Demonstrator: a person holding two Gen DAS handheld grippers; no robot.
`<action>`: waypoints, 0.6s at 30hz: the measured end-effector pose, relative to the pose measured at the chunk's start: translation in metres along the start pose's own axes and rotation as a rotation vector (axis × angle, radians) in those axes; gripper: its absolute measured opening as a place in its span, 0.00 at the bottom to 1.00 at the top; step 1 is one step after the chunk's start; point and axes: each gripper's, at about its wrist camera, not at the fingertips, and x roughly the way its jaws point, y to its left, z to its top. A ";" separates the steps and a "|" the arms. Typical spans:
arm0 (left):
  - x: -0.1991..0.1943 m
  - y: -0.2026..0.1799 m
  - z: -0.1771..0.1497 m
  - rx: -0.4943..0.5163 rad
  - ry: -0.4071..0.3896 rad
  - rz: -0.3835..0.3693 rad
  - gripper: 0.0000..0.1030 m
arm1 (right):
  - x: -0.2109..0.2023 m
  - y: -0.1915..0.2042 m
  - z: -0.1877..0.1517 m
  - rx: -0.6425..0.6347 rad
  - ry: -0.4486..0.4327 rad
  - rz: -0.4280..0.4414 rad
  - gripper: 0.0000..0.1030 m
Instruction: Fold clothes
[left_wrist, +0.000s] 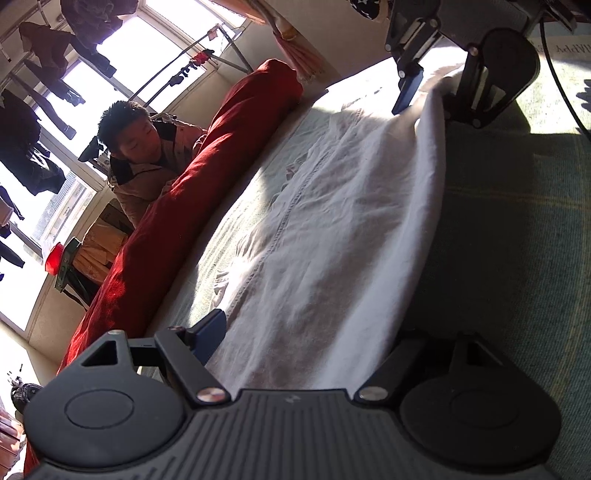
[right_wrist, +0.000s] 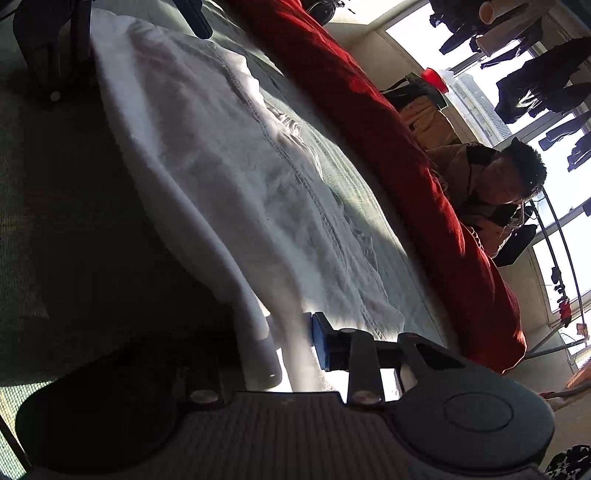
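**Both claws at the white garment's fold**

Left claw (left_wrist: 291, 347) straddles one end of the crumpled white garment (left_wrist: 332, 229) on the green bedspread (left_wrist: 517, 221), grip unclear. Right claw (right_wrist: 288, 343) pinches its folded edge. Stitched seams cross the cotton. A rolled red quilt (left_wrist: 221, 155) lies beyond. Only the right view shows the blue pad (right_wrist: 319, 343) pressing cloth.

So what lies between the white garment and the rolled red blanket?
A bare strip of the pale green bedsheet separates the white garment from the red blanket. Both wrist views show it.
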 end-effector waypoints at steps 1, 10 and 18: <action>-0.002 -0.002 0.000 0.007 -0.005 0.000 0.57 | -0.002 0.002 0.000 -0.007 -0.003 -0.004 0.29; 0.002 -0.010 0.006 0.060 -0.011 0.006 0.48 | -0.011 0.024 -0.006 -0.141 -0.019 -0.082 0.31; 0.008 -0.006 0.007 0.039 0.006 -0.009 0.47 | -0.020 0.015 -0.026 -0.104 0.028 -0.068 0.31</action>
